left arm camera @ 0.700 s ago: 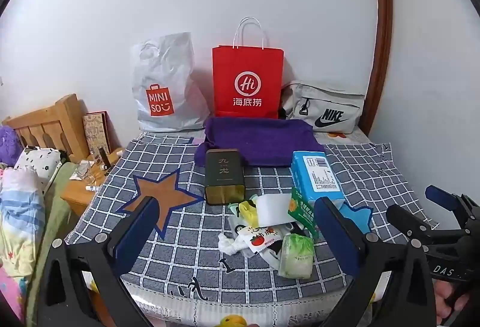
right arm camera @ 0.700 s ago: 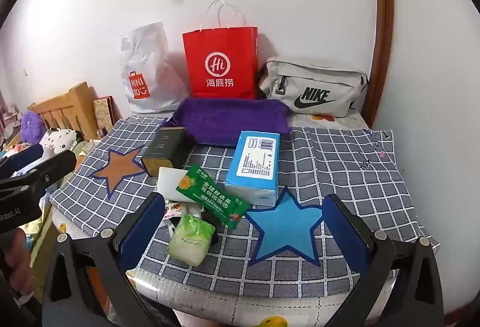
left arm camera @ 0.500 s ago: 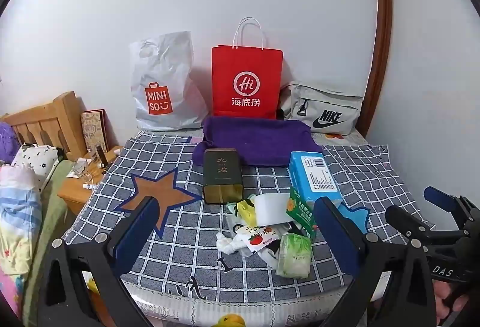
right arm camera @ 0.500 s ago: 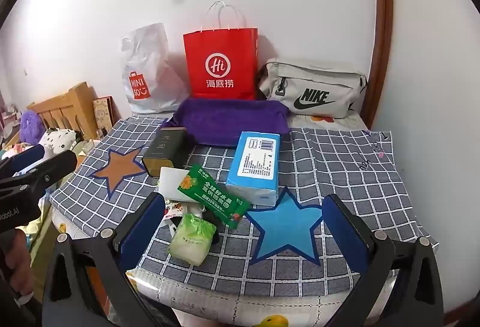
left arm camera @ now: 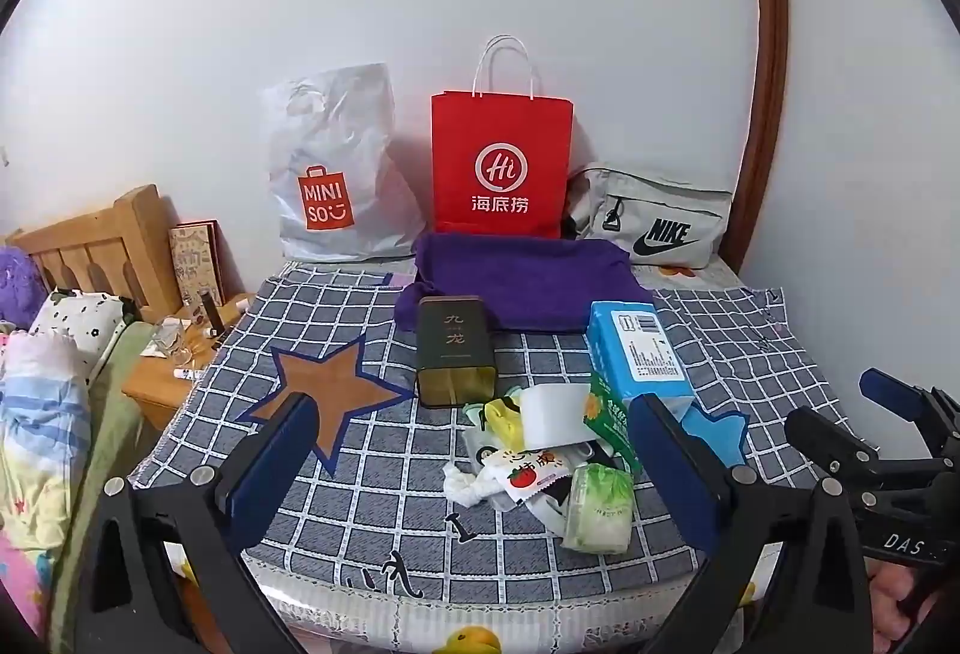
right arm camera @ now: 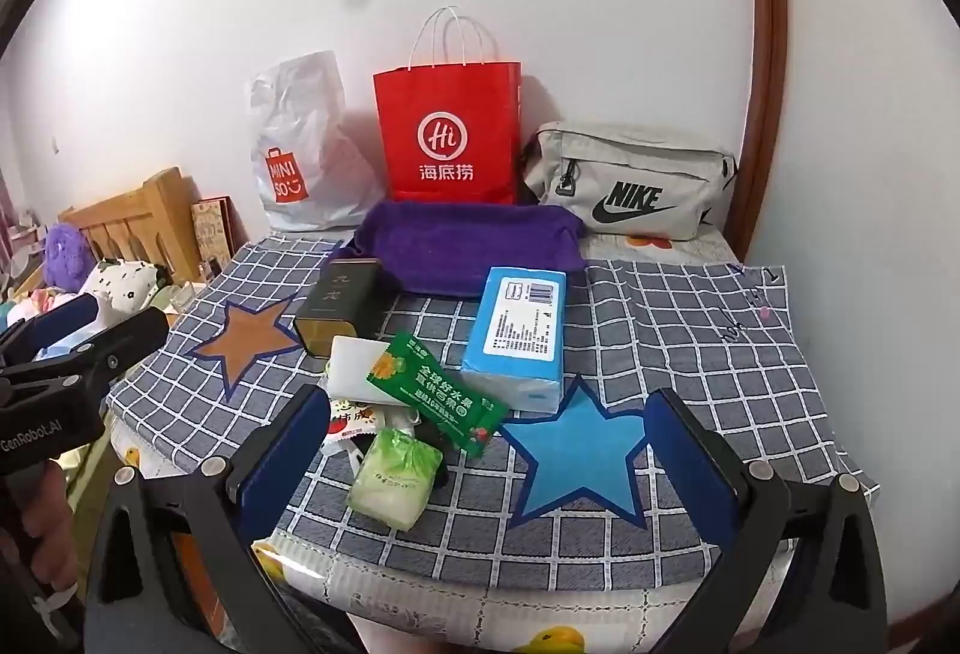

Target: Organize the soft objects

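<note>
Left gripper (left arm camera: pixel 474 450) and right gripper (right arm camera: pixel 480 444): fingers spread wide, empty, above the checked grey cloth (right arm camera: pixel 690 330) bearing a pale-green soft packet (right arm camera: pixel 393 480).

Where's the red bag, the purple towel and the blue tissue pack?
red bag (right arm camera: pixel 447 132), right wrist view, front face by the logo.
purple towel (right arm camera: pixel 468 240), right wrist view, top middle.
blue tissue pack (right arm camera: pixel 519 321), right wrist view, printed label.

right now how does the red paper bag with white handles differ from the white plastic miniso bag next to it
The red paper bag stands stiff and square, with thin white rope handles above its top edge; the white plastic bag is crinkled and slumps against the wall. The red one bears a white round logo, the white one an orange logo. Both stand upright at the wall behind the purple towel.
</note>
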Demonstrator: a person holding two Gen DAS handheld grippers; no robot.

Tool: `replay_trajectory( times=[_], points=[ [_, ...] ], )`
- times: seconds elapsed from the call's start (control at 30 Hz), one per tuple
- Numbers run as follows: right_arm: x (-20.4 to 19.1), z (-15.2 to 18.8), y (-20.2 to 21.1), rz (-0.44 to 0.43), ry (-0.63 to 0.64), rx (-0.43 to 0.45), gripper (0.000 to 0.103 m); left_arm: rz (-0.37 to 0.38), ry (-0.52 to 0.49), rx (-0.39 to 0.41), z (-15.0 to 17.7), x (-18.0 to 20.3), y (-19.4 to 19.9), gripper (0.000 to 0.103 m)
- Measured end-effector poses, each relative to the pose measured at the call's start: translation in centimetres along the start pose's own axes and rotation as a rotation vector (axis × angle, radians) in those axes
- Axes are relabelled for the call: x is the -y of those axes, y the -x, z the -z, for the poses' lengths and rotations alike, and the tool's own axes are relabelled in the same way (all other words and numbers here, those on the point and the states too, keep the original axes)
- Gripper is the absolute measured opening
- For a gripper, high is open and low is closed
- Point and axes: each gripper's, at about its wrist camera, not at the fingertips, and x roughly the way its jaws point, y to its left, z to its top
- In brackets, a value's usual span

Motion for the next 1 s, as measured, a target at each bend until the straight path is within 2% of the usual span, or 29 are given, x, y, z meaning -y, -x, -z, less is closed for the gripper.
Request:
replay_trajectory(
  times=[1.0],
  points=[
    [-0.17, 0.24, 0.79, -0.006, -0.004, 0.019, 0.103, -0.006, 0.009, 0.004, 0.43, -0.42, 0.36, 0.103]
  ],
)
